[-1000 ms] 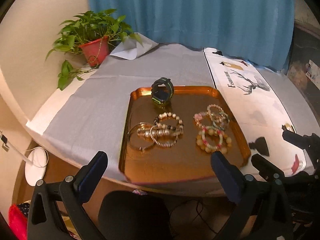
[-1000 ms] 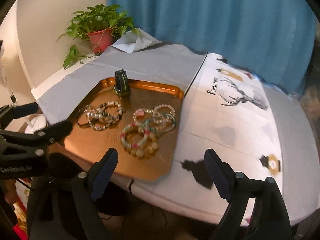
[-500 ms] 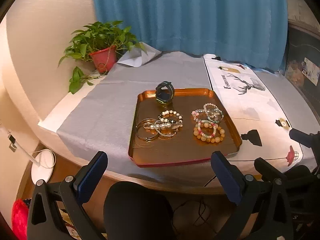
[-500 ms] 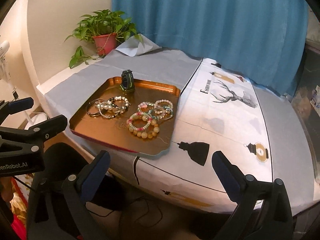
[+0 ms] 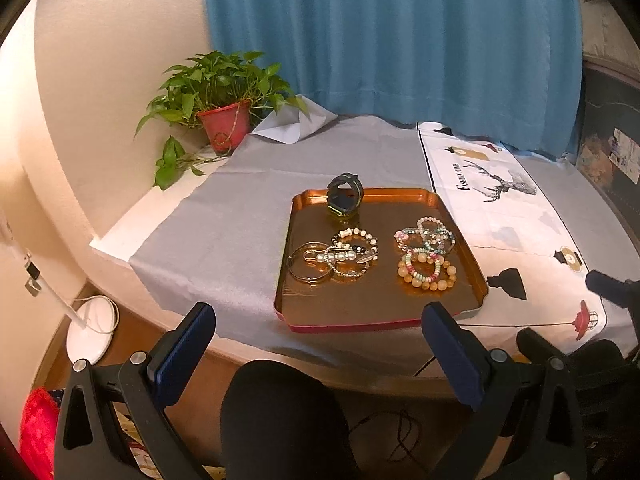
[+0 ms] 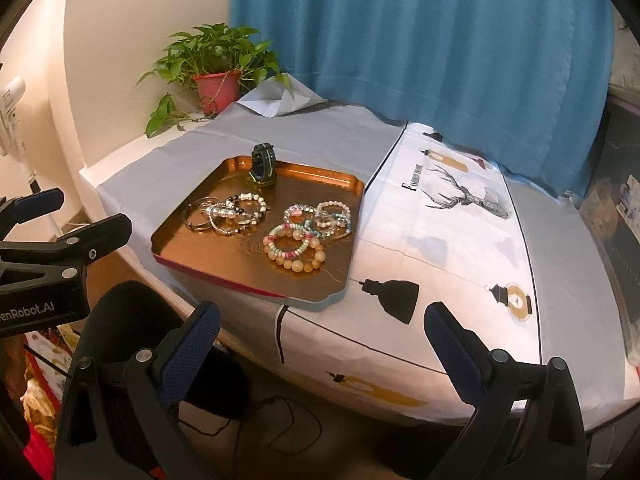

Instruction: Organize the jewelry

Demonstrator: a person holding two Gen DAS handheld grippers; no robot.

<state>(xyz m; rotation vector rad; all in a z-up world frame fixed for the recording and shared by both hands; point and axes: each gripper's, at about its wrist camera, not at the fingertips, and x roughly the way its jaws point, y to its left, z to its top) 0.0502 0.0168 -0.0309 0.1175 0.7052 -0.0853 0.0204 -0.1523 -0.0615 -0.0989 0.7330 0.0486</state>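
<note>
On the tray (image 5: 460,216), bracelets (image 5: 426,258) lie grouped, seemingly sorted; both tools, left (image 5: 320,344) and right (image 6: 322,342), hang released, empty.

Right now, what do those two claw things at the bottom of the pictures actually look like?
Both look alike. The left claw is a black plastic frame with triangular cut-outs and silver rivets; each finger ends in a dark blue textured pad. The right claw has the same black frame and blue pads. In the right wrist view the left claw's body bears white lettering ending "Robot.AI". No cables or sleeves show on them.
</note>
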